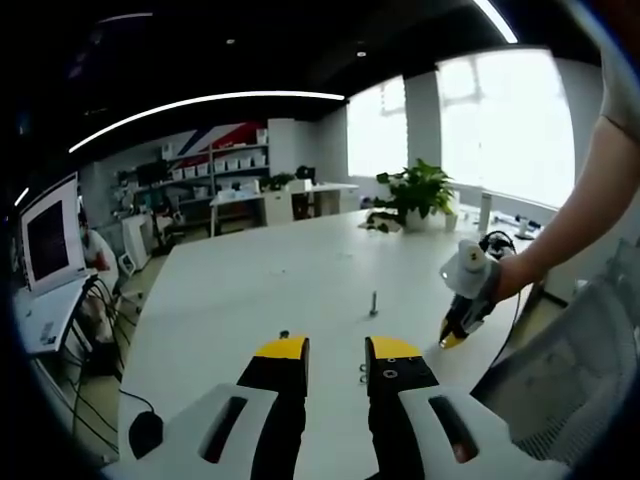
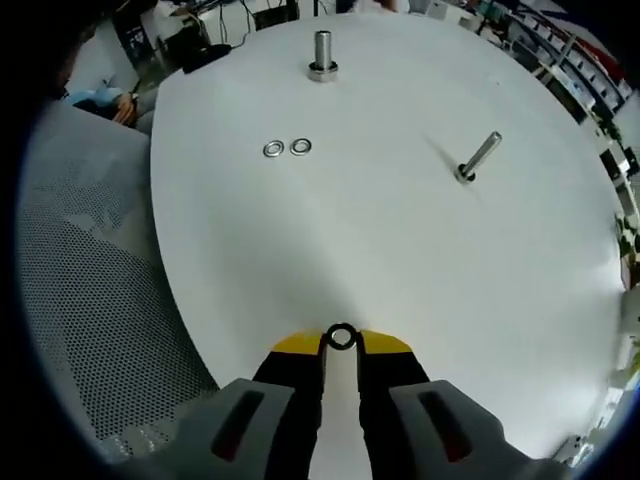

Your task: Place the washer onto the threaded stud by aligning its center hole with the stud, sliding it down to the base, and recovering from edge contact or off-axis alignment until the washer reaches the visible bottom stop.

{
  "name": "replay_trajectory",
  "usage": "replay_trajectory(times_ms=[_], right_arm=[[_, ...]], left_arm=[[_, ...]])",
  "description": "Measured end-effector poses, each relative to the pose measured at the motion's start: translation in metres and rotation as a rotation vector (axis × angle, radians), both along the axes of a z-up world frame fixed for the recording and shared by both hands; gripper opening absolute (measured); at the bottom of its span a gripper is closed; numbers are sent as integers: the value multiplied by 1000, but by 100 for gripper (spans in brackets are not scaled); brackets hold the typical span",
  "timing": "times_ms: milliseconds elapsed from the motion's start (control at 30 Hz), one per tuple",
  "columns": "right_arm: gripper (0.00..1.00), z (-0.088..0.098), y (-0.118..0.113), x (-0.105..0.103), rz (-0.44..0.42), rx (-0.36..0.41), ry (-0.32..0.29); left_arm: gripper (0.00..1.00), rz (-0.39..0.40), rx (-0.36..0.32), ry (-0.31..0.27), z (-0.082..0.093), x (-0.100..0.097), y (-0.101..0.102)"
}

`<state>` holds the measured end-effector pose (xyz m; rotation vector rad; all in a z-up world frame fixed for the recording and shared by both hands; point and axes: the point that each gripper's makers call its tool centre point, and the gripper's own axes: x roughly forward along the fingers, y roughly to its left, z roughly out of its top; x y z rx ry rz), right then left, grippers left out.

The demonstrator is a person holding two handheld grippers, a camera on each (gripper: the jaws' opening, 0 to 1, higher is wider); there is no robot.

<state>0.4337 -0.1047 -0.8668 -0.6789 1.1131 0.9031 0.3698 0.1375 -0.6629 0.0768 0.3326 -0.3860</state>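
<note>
white table (image 2: 400, 250), yellow-tipped black tool (image 2: 341, 345)

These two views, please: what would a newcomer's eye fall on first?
In the right gripper view, a washer pinched between the right gripper's yellow tips, over the white table. Ahead stand two studs, with two spare washers near the far one.

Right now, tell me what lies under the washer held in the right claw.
The washer sits pinched at the right claw's tips. Beneath it shows bare white table, visible through its center hole too. The claw's yellow pads cover the washer's side edges.
</note>
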Motion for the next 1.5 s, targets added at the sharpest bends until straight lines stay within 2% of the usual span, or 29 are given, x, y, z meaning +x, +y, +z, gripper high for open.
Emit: replay_trajectory(times_ms=[400,633,1133,1500], right_arm=[[13,20,17,26,-18,43,-52],[13,34,24,49,-84,91,-76],[13,61,36,98,-115,110,-163],[13,68,48,121,-97,101,-224]], left_arm=[[20,9,-3,-1,0,0,2],[20,17,-7,-7,2,1,4],[20,27,-9,-6,1,1,6],[20,38,-7,-8,2,1,9]])
